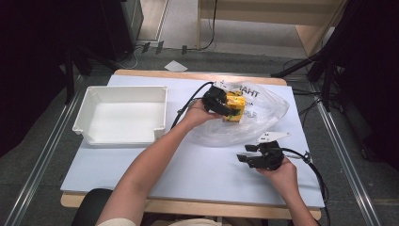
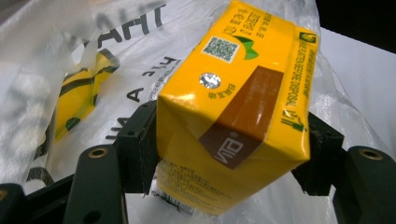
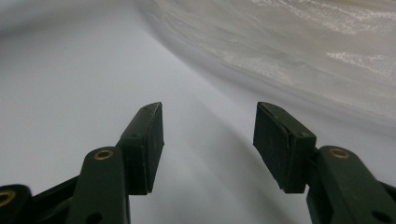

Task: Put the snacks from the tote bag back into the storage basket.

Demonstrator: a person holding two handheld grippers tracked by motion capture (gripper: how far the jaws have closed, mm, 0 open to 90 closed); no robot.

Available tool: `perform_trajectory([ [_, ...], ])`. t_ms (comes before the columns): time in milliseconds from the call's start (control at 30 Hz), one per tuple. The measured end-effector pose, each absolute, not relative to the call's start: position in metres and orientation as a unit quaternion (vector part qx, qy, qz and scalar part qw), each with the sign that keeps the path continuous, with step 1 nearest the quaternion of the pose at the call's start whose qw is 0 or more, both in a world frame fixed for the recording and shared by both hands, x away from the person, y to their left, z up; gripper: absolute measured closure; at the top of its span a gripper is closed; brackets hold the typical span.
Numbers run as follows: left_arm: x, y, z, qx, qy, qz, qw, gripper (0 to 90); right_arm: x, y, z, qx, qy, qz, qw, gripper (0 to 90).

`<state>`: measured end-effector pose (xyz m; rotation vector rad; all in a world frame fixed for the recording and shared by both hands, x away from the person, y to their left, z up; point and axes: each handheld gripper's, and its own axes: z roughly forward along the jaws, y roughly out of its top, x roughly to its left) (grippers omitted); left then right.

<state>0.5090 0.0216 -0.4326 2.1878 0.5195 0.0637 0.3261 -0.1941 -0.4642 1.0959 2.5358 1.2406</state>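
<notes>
A person sits at a pale blue table [image 1: 197, 183] and works with a gripper in each hand. The left gripper [image 1: 225, 107] reaches to the far middle of the table, where a yellow juice carton [image 1: 235, 106] sits at the mouth of a clear plastic bag [image 1: 263, 115]. The left gripper's jaws stand on either side of the carton and appear to press its two narrow sides, so it looks clasped.

The carton is a small waxed drink box: it would likely feel light to moderate, firm at the corners but easy to dent, with a glossy, slightly slippery skin. The flat opposite sides, near the middle of its length, seem the best place to hold it. The bag is thin, soft and crinkly and could cling or drag along.

The left gripper view shows the carton [image 2: 233, 116] close up, with its foil straw hole, printed code and brown band, and another yellow pack [image 2: 79, 98] inside the bag [image 2: 42, 93].

The high view shows an empty white tray [image 1: 89, 101] at the far left and the right gripper [image 1: 248, 155] hovering at the near right, jaws apart and holding nothing, as the right gripper view [image 3: 209, 140] confirms.
</notes>
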Motion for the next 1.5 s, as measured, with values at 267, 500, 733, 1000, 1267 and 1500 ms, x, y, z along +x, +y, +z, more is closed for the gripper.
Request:
perform_trajectory([
  [267,0.509,0.017,-0.433,0.879,0.201,0.018,0.432,44.1,0.326,-0.195,-0.465,0.362,0.836,0.409,0.056,44.0],
  [500,0.508,0.015,-0.434,0.884,0.194,0.031,0.423,48.3,0.326,-0.195,-0.464,0.362,0.835,0.410,0.055,44.0],
  [733,0.506,0.012,-0.430,0.892,0.188,0.047,0.409,51.1,0.326,-0.195,-0.465,0.362,0.836,0.409,0.054,44.1],
  [1000,0.503,0.009,-0.428,0.894,0.191,0.058,0.402,52.5,0.327,-0.195,-0.465,0.363,0.836,0.409,0.054,44.1],
  [1267,0.504,0.008,-0.425,0.896,0.197,0.055,0.394,53.0,0.327,-0.196,-0.465,0.362,0.835,0.412,0.054,44.1],
  [1500,0.502,0.006,-0.411,0.892,0.204,0.050,0.399,53.0,0.327,-0.196,-0.465,0.364,0.834,0.411,0.054,44.1],
])
